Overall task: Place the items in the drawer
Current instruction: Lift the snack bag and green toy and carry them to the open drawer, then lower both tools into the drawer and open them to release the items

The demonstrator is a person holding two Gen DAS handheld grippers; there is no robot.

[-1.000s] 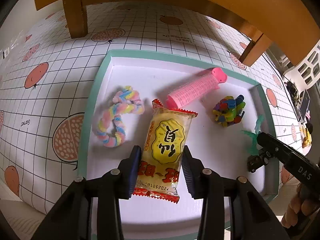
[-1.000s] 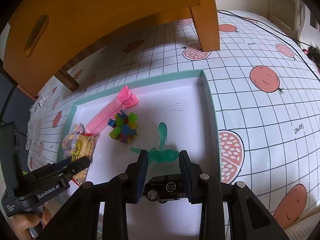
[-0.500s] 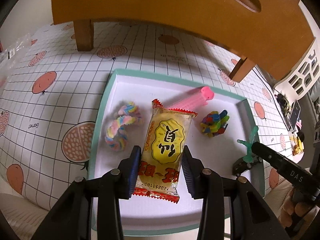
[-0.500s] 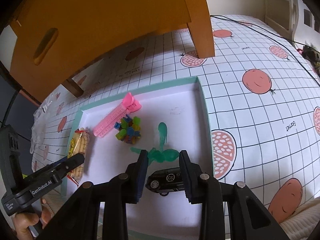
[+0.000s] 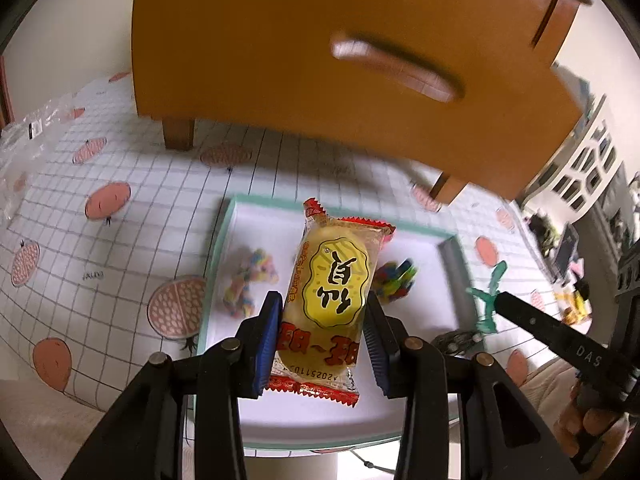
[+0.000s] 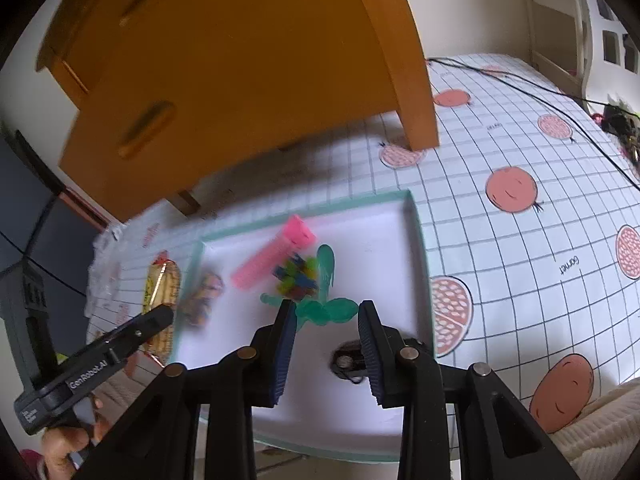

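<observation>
**Snack packet up off the tray, drawer front shut**

Snack packet (image 5: 334, 280) (yellow, red crimped ends) is clamped in the left tongs (image 5: 322, 300). Both pads press its long sides, and it sits mid-frame above the teal-rimmed tray (image 5: 214, 264), clear of the floor of it. Its long axis runs along the fingers, far end pointing up-frame at the orange cabinet (image 5: 320, 60).

The right tongs (image 6: 326, 308) are closed to about the width of a green propeller toy (image 6: 324, 312) and look to be gripping it. In the left view the toy hangs at their tip over the tray's right rim.

Left on the tray:
- toy car (image 6: 348, 360), partly behind the right finger
- pink clip (image 6: 276, 256)
- bead cluster (image 5: 394, 282)
- pastel rope (image 5: 248, 280) (blurred)

The tray sits on the pomegranate-print counter (image 5: 120, 220).

Key relation: the drawer handle slot (image 5: 396, 68) lies above and ahead of the packet, upper centre in the left view, so the left hand looks better lined up. In the right view the cabinet fills the upper left, with two slots showing.

No drawer looks pulled out. My read is that the step is carrying both items to the drawer, with placing not yet begun. Both tongs are loaded, so nothing is free for the handle (one item may need setting down first).
</observation>
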